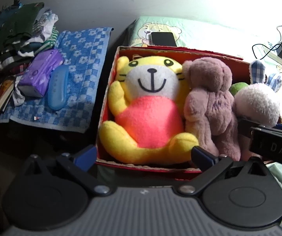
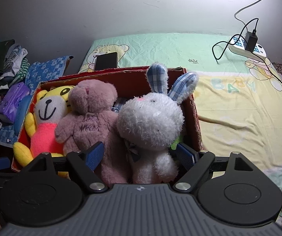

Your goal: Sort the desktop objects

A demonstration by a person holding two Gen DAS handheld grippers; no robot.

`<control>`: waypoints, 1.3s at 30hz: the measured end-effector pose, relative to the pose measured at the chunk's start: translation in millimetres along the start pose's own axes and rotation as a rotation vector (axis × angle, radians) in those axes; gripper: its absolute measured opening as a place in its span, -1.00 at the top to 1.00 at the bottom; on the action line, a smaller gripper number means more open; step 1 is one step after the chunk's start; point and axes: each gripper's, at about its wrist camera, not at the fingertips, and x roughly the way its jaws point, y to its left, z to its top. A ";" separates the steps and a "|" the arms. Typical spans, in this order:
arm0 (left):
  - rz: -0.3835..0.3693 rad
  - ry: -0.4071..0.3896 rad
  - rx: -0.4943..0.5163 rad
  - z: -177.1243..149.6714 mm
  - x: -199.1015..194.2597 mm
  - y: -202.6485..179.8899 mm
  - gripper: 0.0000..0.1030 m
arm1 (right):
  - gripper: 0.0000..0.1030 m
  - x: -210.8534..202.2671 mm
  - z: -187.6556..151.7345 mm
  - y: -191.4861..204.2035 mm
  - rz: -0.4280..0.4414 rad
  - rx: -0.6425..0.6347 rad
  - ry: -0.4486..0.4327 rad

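A red cardboard box stands on the bed and holds three soft toys. A yellow tiger plush lies at its left. A pink bear sits in the middle, and a white rabbit with blue checked ears is at the right. My left gripper is open at the box's near wall, in front of the tiger's feet. My right gripper is open, its fingers either side of the rabbit's lower body and the bear's leg.
A black phone lies on the green bear-print sheet behind the box. A power strip with charger and cables sits far right. To the left, a blue flowered towel carries a purple pack and blue case, beside piled clothes.
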 end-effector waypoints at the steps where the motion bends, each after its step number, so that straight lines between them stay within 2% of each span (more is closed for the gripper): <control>1: -0.003 0.000 0.003 -0.1 0.6 -0.4 -0.98 | -0.60 0.2 -0.3 -0.5 -0.002 0.001 0.001; 15: -0.008 -0.019 0.027 -3.2 3.2 -5.4 -0.98 | -0.60 -0.5 -4.1 -7.3 -0.005 0.028 0.002; 39: -0.003 -0.042 0.034 -6.6 0.7 -1.7 -0.97 | -0.61 -3.1 -5.4 7.9 -0.002 0.010 -0.015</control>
